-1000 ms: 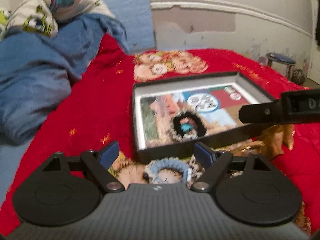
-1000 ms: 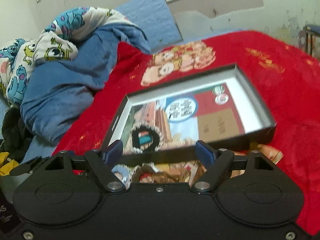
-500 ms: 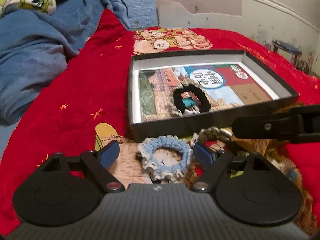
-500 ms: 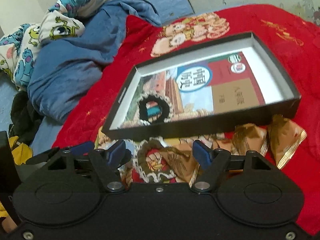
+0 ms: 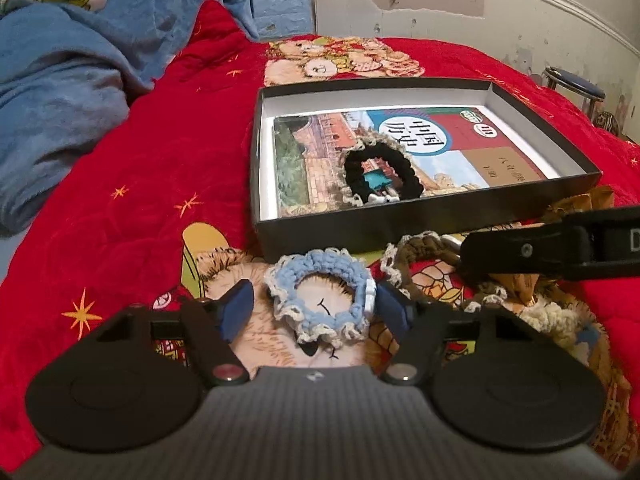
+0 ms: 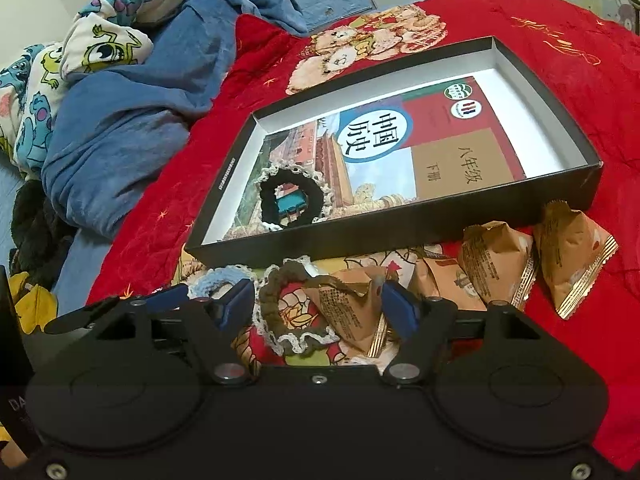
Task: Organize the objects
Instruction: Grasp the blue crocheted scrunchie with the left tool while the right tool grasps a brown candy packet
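A light blue crochet scrunchie [image 5: 324, 262] lies on the red bedspread [image 5: 132, 184] just in front of a shallow black box [image 5: 400, 226]. My left gripper [image 5: 316, 308] straddles it with jaws closing; the right pad is at its edge, the left pad stands apart. A brown scrunchie [image 6: 268, 300] and a brown snack packet [image 6: 344, 308] lie between the closing jaws of my right gripper [image 6: 316, 310], unpressed. In the box [image 6: 360, 240] a book [image 6: 460, 152] carries a black scrunchie [image 6: 292, 178].
Other brown snack packets [image 6: 496, 264] lie at the box's right front corner. A blue blanket [image 6: 120, 136] and a monster-print pillow [image 6: 104, 48] are heaped at the left. A stool [image 5: 572, 86] stands by the wall at the far right.
Both grippers sank and tipped downward toward the scrunchies in front of the box. The left jaws narrowed around the blue scrunchie and the right jaws narrowed slightly.
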A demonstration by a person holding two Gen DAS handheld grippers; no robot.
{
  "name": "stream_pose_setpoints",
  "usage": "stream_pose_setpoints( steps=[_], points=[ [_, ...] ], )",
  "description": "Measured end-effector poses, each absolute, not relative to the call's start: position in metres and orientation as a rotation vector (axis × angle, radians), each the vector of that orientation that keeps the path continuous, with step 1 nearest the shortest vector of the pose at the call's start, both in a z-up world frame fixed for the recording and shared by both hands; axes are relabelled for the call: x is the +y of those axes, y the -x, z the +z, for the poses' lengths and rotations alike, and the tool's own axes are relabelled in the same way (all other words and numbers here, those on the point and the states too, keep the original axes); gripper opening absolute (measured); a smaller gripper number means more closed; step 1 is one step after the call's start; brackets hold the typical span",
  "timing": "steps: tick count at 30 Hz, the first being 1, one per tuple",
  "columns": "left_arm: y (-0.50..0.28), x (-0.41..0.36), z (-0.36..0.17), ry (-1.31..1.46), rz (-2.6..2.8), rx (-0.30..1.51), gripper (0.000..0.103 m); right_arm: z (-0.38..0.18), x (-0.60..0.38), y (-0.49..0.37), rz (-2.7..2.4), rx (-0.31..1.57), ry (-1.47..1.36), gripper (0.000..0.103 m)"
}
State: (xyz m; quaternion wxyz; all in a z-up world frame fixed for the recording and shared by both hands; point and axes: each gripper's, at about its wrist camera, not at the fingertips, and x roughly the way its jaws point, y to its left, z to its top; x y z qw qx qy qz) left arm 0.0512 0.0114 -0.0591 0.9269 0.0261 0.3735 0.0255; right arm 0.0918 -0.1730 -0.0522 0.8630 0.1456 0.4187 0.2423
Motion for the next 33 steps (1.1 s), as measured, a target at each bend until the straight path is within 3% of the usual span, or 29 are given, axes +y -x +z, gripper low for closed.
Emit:
stream_pose_setpoints(
  steps=[8,13,18,21,26,33],
  points=[
    [-0.054,0.010,-0.064,-0.049,0.056,0.785,0.066,-0.057,-0.173,-0.093,0.494,0.887,-0.306,0.066],
    [-0.055,0.014,-0.064,-0.016,0.064,0.792,0.057,-0.058,-0.172,-0.093,0.489,0.889,-0.294,0.064],
    [-0.053,0.009,-0.063,-0.030,0.039,0.783,0.030,-0.059,-0.168,-0.092,0.482,0.883,-0.273,0.064],
    [-0.052,0.008,-0.062,-0.032,0.046,0.776,0.024,-0.060,-0.168,-0.092,0.472,0.884,-0.274,0.058],
    [-0.051,0.009,-0.060,-0.024,0.059,0.770,0.021,-0.061,-0.169,-0.093,0.448,0.886,-0.263,0.047],
    [-0.048,0.004,-0.058,-0.055,0.076,0.757,0.021,-0.059,-0.161,-0.088,0.434,0.863,-0.215,0.043]
  ],
)
